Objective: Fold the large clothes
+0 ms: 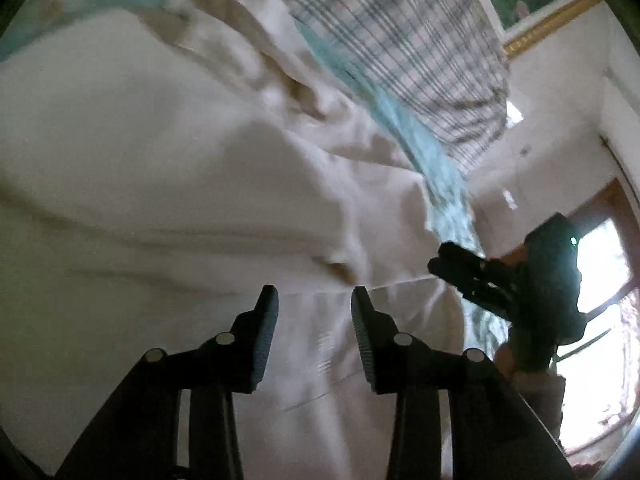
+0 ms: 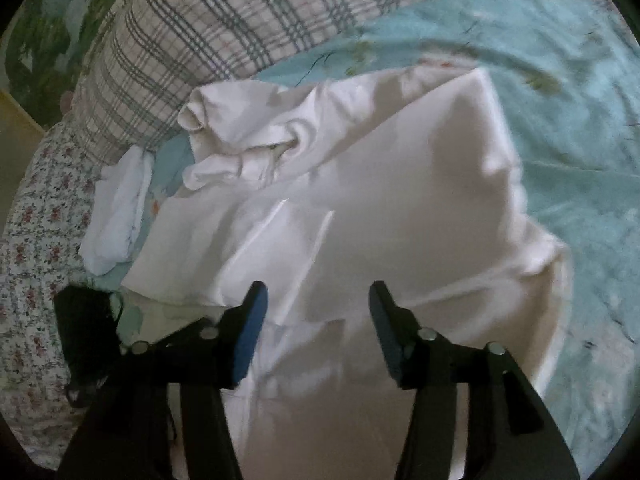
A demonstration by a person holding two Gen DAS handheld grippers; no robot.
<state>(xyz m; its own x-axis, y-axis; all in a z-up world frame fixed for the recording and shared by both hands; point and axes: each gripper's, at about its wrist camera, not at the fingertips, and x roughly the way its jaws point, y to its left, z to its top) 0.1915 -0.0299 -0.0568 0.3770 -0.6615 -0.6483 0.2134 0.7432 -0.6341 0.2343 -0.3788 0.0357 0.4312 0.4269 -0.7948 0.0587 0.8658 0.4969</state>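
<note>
A: So, where is the garment now?

B: The large white garment (image 2: 360, 208) lies spread on the bed, over the light blue floral sheet (image 2: 560, 100), with its bunched upper part near the plaid pillow (image 2: 208, 40). A small folded white cloth (image 2: 120, 216) rests just beside it, on the side of the flowered quilt (image 2: 36, 240).

A: And the claws?

B: Both are released. The left claw (image 1: 314, 300) hangs over a seam of the fabric with nothing between its jaws. The right claw (image 2: 318, 296) also stands apart above the near edge of the cloth and grips nothing.

A: How should the fold be done well?

B: I think each claw should pinch one layer only, at a hem or corner, both at the same level. Then the edge can be carried over evenly, so that the wrinkles in the middle do not stay inside the fold.

A: What is hard to see?

B: Quite much. The left wrist view is blurred, so the collar or sleeves I cannot tell apart. The near hem is hidden under the claws. A dark object (image 2: 84, 336) at the left of the right wrist view is probably the other gripper, but it is too dark to be sure.
</note>
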